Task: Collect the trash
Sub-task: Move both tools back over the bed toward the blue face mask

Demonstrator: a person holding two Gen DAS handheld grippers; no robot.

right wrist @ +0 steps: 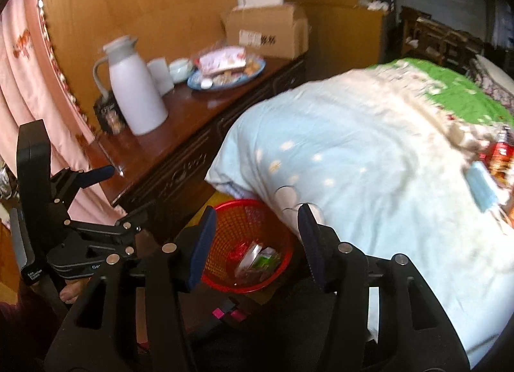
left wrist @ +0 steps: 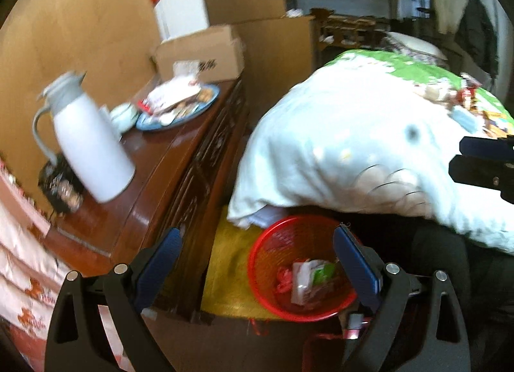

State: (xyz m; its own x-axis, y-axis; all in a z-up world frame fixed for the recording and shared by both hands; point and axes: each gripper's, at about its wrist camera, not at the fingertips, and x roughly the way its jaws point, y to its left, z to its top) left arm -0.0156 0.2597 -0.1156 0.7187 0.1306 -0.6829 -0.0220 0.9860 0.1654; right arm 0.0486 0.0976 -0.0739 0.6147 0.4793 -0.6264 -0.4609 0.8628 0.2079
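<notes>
Right wrist view: my right tongs (right wrist: pixel 257 237) gape empty above the red basket (right wrist: pixel 225 217) on the floor beside the bed, wrappers (right wrist: pixel 257 259) inside. Left tongs (left wrist: pixel 257 262) also open, empty. Drop looks done; next, fetch the mask (right wrist: pixel 482 188) and packets (right wrist: pixel 498 153) on the quilt.

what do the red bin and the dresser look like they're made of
Red wastebasket: looks like moulded plastic, with an open mesh wall and slight gloss. Dresser: apparently dark wood under glossy varnish, given its carved drawer fronts and reflective top.
</notes>
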